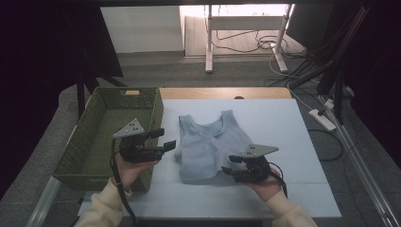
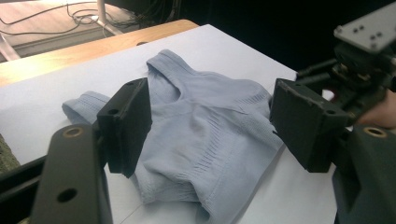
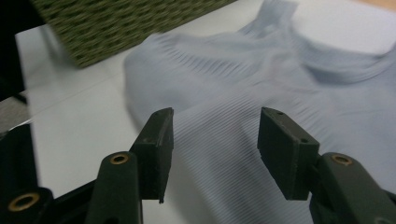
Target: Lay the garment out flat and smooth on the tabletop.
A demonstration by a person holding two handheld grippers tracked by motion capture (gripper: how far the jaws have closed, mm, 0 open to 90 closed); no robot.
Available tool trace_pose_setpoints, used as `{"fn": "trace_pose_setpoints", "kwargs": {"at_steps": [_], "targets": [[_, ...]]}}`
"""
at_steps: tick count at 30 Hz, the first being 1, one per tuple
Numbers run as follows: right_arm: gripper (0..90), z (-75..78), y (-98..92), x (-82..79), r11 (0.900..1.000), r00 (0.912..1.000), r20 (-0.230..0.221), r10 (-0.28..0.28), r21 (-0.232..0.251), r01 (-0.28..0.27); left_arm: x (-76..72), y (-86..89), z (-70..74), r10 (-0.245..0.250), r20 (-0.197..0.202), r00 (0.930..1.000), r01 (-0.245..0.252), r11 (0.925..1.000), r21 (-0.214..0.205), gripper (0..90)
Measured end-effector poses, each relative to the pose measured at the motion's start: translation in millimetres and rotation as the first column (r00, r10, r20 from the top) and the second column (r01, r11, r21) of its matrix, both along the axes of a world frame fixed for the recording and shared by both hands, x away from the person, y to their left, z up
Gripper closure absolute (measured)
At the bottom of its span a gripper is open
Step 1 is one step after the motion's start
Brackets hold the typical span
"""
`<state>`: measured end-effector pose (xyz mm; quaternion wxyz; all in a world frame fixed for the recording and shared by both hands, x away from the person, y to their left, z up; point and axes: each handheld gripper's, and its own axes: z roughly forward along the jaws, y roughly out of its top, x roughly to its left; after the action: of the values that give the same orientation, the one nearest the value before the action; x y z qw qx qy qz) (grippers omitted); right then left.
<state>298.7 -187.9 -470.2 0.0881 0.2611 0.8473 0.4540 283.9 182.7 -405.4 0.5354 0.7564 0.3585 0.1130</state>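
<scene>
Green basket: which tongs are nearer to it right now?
Left. The left tongs hang open beside the basket, by its right wall. The right tongs sit open across the blue top, at its lower right corner.

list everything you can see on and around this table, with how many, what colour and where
tank top: one, light blue, lying partly folded on the white sheet, mid-table
basket: one, olive green woven, at the table's left edge
white sheet: one, covering the tabletop
wooden table: one, light brown, bare strip along the far edge
power strip: one, white, on the floor at right
cables: several, dark, on the floor beyond the table
left gripper: one, black, open, left of the tank top
right gripper: one, black, open, at the tank top's near right edge
</scene>
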Motion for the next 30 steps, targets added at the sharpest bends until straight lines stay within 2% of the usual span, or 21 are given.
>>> {"fn": "trace_pose_setpoints", "kwargs": {"at_steps": [6,10,13,16,19,26,30], "targets": [[48.3,-7.6,9.0,-25.4,0.9941,0.9950,-0.033,0.094,-0.050,-0.096,-0.1,0.2,0.0,0.003,0.000,1.0000,-0.003,1.0000,-0.002,30.1],[49.0,-17.3,13.7,-30.1,0.9877,0.9934,-0.046,0.105,-0.112,-0.110,0.0,-1.7,-0.9,0.001,-0.002,1.0000,-0.001,1.0000,0.002,30.1],[49.3,-23.6,14.6,-25.2,0.9850,0.9942,-0.054,0.093,-0.141,-0.100,-0.2,-3.3,-1.2,-0.003,-0.003,1.0000,0.003,1.0000,0.005,30.0],[48.5,-25.3,13.9,-19.2,0.9820,0.9980,-0.006,0.062,-0.179,-0.062,0.1,-2.9,-1.4,-0.001,-0.005,1.0000,0.001,1.0000,0.002,30.0],[48.0,-25.5,13.2,-13.0,0.9836,0.9990,0.012,0.043,-0.175,-0.040,0.1,-2.0,-1.1,0.000,-0.003,1.0000,0.000,1.0000,0.002,30.1],[47.0,-28.6,15.3,7.4,0.9759,0.9987,0.049,0.015,-0.218,-0.003,-0.1,1.9,1.4,0.009,0.003,1.0000,-0.009,0.9999,-0.009,30.1],[46.6,-27.7,17.1,15.1,0.9738,0.9970,0.077,0.003,-0.227,0.015,0.8,1.9,0.1,0.007,-0.003,1.0000,-0.007,0.9999,-0.008,30.1]]}}
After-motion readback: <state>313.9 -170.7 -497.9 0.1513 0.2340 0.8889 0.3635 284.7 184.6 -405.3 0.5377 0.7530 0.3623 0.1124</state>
